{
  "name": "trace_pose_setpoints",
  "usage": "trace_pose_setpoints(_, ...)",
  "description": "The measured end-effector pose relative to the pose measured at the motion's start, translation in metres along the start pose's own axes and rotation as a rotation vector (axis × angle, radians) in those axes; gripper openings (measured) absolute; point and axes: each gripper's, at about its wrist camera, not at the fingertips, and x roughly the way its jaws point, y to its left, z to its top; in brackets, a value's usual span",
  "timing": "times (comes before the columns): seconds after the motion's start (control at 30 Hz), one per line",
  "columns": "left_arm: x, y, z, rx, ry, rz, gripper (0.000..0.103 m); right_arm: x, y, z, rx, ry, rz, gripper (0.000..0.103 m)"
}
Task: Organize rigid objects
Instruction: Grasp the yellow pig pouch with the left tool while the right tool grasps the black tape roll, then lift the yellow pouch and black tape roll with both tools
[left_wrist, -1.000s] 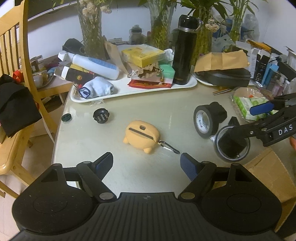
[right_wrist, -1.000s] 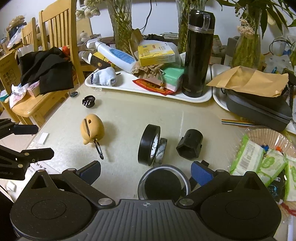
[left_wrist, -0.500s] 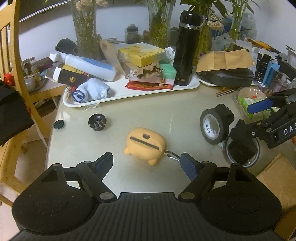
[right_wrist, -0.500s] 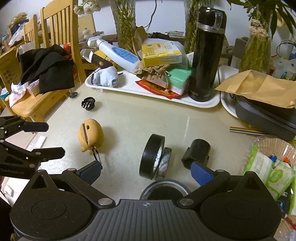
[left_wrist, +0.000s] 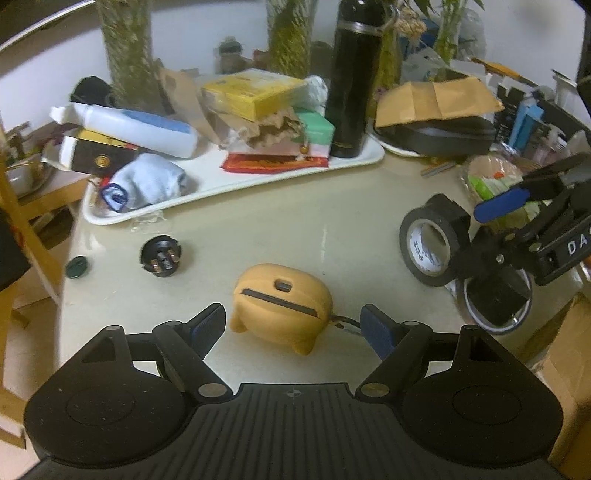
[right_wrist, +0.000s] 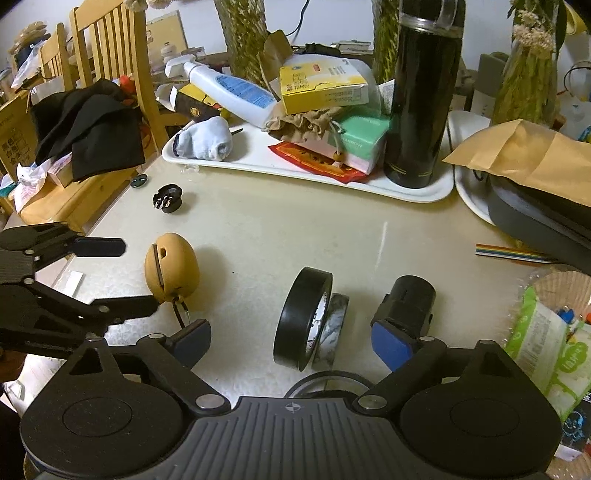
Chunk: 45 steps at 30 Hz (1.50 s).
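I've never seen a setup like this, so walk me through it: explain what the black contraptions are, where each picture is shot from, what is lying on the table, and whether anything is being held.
There is no robot here. A person holds a two-finger gripper in each hand, and each carries a wide-angle camera looking forward along its fingers; the black shape at the bottom of each picture is that tool.

The left camera's view shows the left gripper open around an orange animal-shaped case, not pressing on it. The right gripper has its jaws closing around an upright black tape roll, not yet gripping it. So nothing is held.

On the table also lie a black plug, a black hexagonal cap and a white tray holding a black flask, a yellow box and a white bottle.
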Motion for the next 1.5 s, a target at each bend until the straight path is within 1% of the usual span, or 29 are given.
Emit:
trace_pose_setpoints(0.03, 0.003, 0.001, 0.0, 0.012, 0.006, -0.01, 0.083, 0.001, 0.0, 0.001, 0.001, 0.003, 0.006, 0.092)
trace_pose_setpoints(0.07, 0.006, 0.002, -0.001, 0.023, 0.01, -0.013, 0.087, 0.003, 0.0, 0.002, 0.002, 0.006, 0.009, 0.091)
trace_pose_setpoints(0.13, 0.009, 0.004, -0.002, 0.049, 0.011, -0.012, 0.089, 0.005, -0.001, 0.003, 0.0, 0.012, 0.013, 0.089)
trace_pose_setpoints(0.37, 0.022, 0.003, -0.006, 0.199, 0.03, -0.003, 0.09, 0.012, -0.003, 0.007, 0.0, 0.028, 0.018, 0.085)
trace_pose_setpoints(0.43, 0.028, 0.002, -0.006, 0.221, 0.039, 0.001, 0.09, 0.014, -0.004, 0.008, 0.015, 0.032, 0.027, 0.082)
trace_pose_setpoints(0.5, 0.032, 0.003, -0.003, 0.22, 0.037, -0.001, 0.09, 0.016, -0.006, 0.01, 0.03, 0.035, 0.033, 0.079)
trace_pose_setpoints(0.57, 0.036, 0.005, -0.001, 0.211, 0.035, -0.013, 0.09, 0.019, -0.006, 0.011, 0.03, 0.043, 0.033, 0.074)
trace_pose_setpoints(0.63, 0.039, 0.004, 0.0, 0.211, 0.027, -0.018, 0.09, 0.023, -0.006, 0.011, 0.032, 0.053, 0.039, 0.066)
trace_pose_setpoints(0.67, 0.04, 0.004, 0.0, 0.212, 0.021, -0.019, 0.09, 0.025, -0.006, 0.011, 0.034, 0.059, 0.041, 0.064)
trace_pose_setpoints(0.87, 0.042, 0.0, 0.001, 0.19, -0.002, -0.016, 0.089, 0.03, -0.006, 0.012, 0.041, 0.08, 0.053, 0.04)
trace_pose_setpoints(0.93, 0.042, -0.001, 0.001, 0.189, -0.009, -0.012, 0.085, 0.031, -0.007, 0.013, 0.052, 0.084, 0.055, 0.029)
trace_pose_setpoints(0.97, 0.042, 0.0, 0.001, 0.183, -0.011, -0.02, 0.079, 0.031, -0.007, 0.013, 0.057, 0.086, 0.053, 0.027)
trace_pose_setpoints(1.0, 0.042, 0.0, 0.0, 0.177, -0.012, -0.031, 0.078, 0.032, -0.008, 0.013, 0.061, 0.087, 0.055, 0.026)
trace_pose_setpoints(1.13, 0.042, -0.001, -0.001, 0.162, -0.022, -0.02, 0.077, 0.031, -0.01, 0.013, 0.076, 0.088, 0.058, 0.023)
trace_pose_setpoints(1.3, 0.04, 0.001, -0.002, 0.125, -0.021, -0.023, 0.076, 0.031, -0.011, 0.012, 0.084, 0.089, 0.063, 0.023)
trace_pose_setpoints(1.5, 0.036, 0.004, -0.002, 0.097, -0.015, -0.025, 0.075, 0.026, -0.01, 0.013, 0.084, 0.065, 0.064, 0.023)
